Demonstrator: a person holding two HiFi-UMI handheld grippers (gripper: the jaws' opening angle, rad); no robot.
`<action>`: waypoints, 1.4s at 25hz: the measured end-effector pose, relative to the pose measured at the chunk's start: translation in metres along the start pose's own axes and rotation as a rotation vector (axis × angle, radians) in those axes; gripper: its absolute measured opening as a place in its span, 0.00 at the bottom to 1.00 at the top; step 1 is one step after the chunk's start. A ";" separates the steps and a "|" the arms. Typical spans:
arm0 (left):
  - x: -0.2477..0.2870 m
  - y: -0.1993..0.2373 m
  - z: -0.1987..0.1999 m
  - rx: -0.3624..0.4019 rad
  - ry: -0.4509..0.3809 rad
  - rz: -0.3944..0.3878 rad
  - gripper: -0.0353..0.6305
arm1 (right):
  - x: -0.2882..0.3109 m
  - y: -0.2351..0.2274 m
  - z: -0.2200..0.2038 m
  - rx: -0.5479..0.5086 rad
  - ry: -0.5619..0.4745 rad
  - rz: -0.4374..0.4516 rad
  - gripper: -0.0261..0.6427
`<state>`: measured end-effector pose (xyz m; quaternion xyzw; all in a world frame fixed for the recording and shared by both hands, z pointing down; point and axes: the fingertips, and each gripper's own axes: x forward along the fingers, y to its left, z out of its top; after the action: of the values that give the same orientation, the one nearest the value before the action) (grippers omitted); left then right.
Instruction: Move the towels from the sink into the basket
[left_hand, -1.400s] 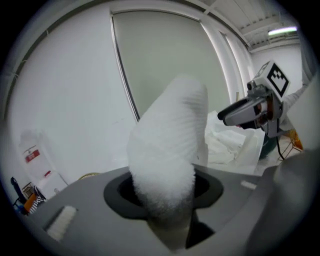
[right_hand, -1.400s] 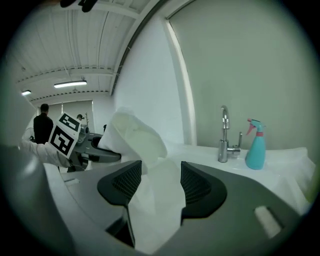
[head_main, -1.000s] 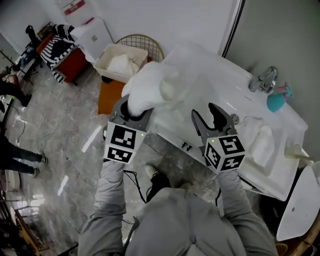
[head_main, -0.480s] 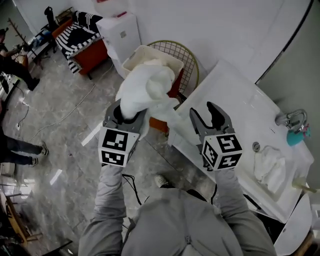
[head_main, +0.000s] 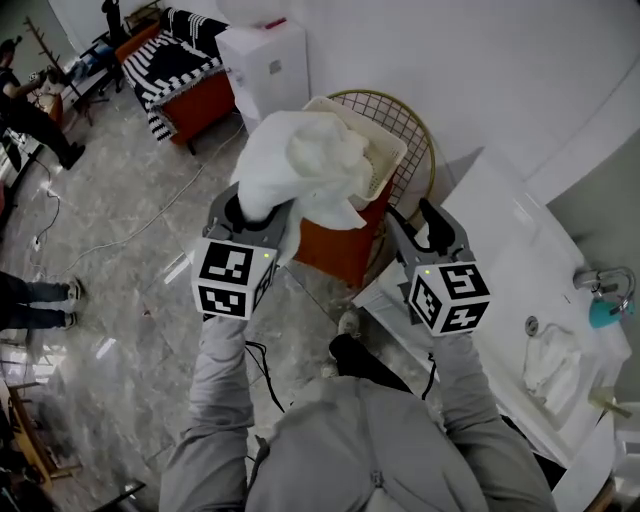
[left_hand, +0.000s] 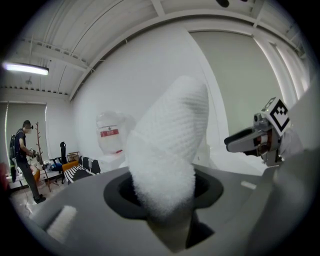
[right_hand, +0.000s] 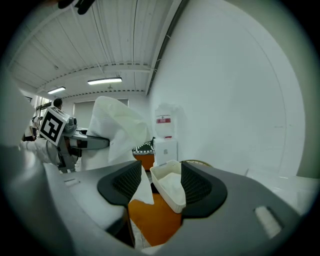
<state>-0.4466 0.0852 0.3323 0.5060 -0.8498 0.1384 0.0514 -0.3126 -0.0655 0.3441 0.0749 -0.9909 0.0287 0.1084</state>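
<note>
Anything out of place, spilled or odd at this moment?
Nothing stands out. The left tool is shut on a white towel, one corner drooping, near the basket. The right tool is open and empty. A crumpled towel lies in the sink.

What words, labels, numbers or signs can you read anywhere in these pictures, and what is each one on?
No text here is legible.
Red-and-white label on the water-dispenser bottle: print too blurred to read.
Small mark on the white dispenser's front: too small to read.
Square markers on the two cubes: black-and-white coded patterns, no letters or numbers.
</note>
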 end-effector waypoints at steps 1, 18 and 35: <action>0.008 0.006 0.000 -0.003 0.000 -0.003 0.42 | 0.010 -0.001 0.001 0.001 0.000 0.001 0.38; 0.210 0.066 -0.022 0.047 0.133 -0.114 0.42 | 0.143 -0.073 0.022 0.080 0.019 -0.065 0.38; 0.373 0.026 -0.167 0.612 0.483 -0.514 0.43 | 0.174 -0.150 -0.009 0.165 0.138 -0.382 0.38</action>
<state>-0.6584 -0.1706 0.5722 0.6455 -0.5805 0.4794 0.1286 -0.4554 -0.2376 0.3974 0.2676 -0.9432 0.0936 0.1731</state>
